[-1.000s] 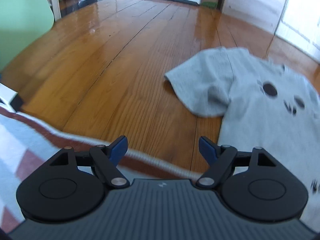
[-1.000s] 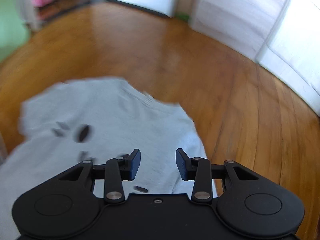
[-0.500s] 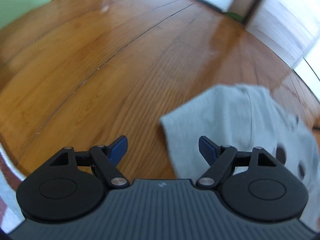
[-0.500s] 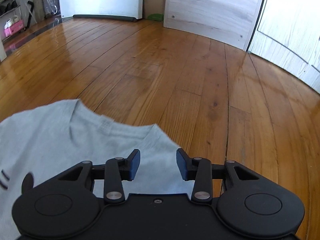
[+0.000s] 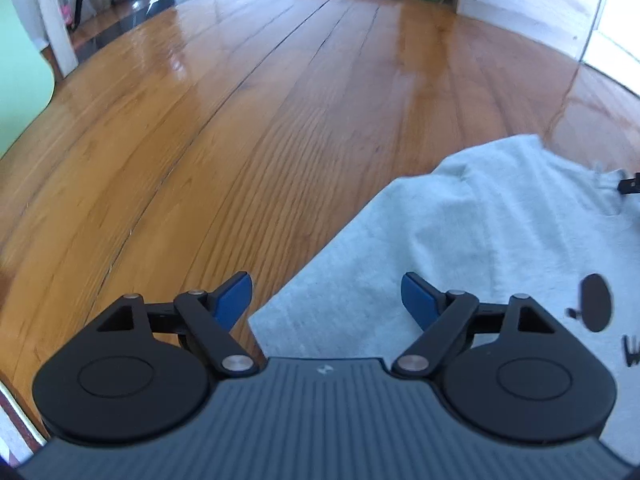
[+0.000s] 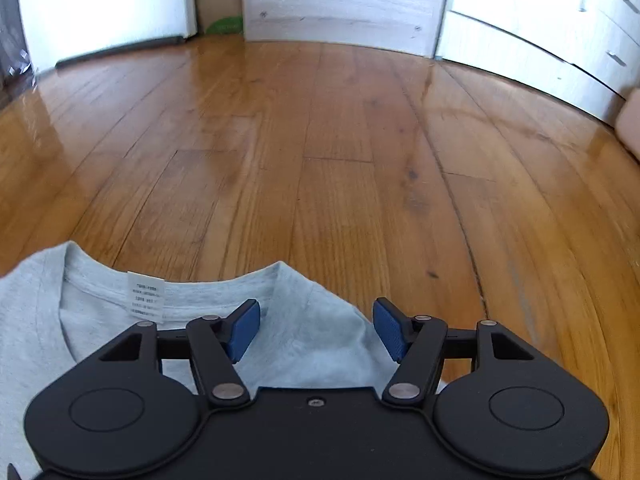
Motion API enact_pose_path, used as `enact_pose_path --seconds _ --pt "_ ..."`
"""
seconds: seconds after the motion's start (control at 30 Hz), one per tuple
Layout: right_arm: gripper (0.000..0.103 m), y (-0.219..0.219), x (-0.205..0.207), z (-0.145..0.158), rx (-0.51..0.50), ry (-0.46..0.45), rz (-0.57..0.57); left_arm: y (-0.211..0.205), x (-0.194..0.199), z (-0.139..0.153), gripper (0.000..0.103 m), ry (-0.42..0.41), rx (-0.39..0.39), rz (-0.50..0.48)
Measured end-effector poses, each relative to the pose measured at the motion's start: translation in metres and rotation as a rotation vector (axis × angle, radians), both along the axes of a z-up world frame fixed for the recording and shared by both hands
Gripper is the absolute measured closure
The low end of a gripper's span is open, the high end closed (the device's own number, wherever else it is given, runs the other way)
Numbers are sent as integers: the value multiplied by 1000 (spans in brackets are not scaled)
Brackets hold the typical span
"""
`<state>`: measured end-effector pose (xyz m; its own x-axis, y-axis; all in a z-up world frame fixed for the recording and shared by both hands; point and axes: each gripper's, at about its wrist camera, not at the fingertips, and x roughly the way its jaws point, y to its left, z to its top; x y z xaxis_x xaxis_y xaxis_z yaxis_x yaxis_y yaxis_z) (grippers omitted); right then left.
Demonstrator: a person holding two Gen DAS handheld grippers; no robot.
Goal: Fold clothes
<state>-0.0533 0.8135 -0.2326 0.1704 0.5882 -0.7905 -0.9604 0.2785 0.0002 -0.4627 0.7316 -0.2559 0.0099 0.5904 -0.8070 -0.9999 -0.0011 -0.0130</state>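
A light grey T-shirt [image 5: 492, 240] with dark print lies flat on the wooden floor. In the left wrist view its sleeve reaches under my left gripper [image 5: 328, 296], which is open just above the sleeve's edge, nothing between its blue pads. In the right wrist view the shirt [image 6: 304, 332] shows its collar [image 6: 224, 284] and a white label [image 6: 146, 296]. My right gripper [image 6: 316, 330] is open over the shoulder, right of the collar. A dark bit of the right gripper [image 5: 630, 185] shows at the left wrist view's right edge.
Glossy wooden floor [image 5: 280, 120] stretches ahead of both grippers. White doors and cabinets [image 6: 540, 28] line the far wall. A green wall [image 5: 20, 80] stands at the left. A striped rug corner [image 5: 16, 428] lies at the lower left.
Both grippers have moved forward and down toward the shirt. The left one went from beside the sleeve to over its edge; the right one now sits at the collar and shoulder. Both stayed open.
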Motion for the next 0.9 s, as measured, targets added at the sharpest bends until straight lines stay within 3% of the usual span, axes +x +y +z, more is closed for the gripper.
enact_pose_path --seconds 0.07,0.13,0.17,0.2,0.23,0.27,0.3,0.37,0.43,0.5,0.6,0.77,0.83,0.9 --pt "37 3 -1 -2 -4 -6 23 10 -6 -8 17 -38 -42 43" --pt "57 4 0 1 -7 2 67 18 -9 -15 2 -94 -69 59" --pt "60 2 0 7 11 -10 79 18 -7 -16 1 -101 -59 44" --pt "79 -1 1 12 28 -22 92 18 -3 -17 1 -87 -50 30" --pt "89 -3 1 18 46 -34 104 18 1 -17 2 -72 -41 16" --pt "89 -5 1 24 64 -46 116 18 5 -17 15 -60 -28 3" --pt "90 -8 1 30 81 -58 128 16 7 -15 52 -51 -7 -12" --pt "91 -13 1 42 117 -82 152 13 11 -10 100 -33 35 -41" --pt "92 -21 2 55 166 -94 148 8 8 3 101 -35 112 -16" --pt "92 -29 1 64 211 -114 136 -3 1 26 101 -4 238 9" --pt "93 -29 -2 56 206 -185 149 -17 -8 59 101 8 362 42" --pt "93 -14 -13 25 101 -308 153 -23 -9 79 101 -33 419 25" --pt "91 -4 -18 18 39 -256 128 -20 -2 75 101 -49 373 3" --pt "82 -11 -35 31 76 -205 128 -29 3 73 101 -164 316 -34"
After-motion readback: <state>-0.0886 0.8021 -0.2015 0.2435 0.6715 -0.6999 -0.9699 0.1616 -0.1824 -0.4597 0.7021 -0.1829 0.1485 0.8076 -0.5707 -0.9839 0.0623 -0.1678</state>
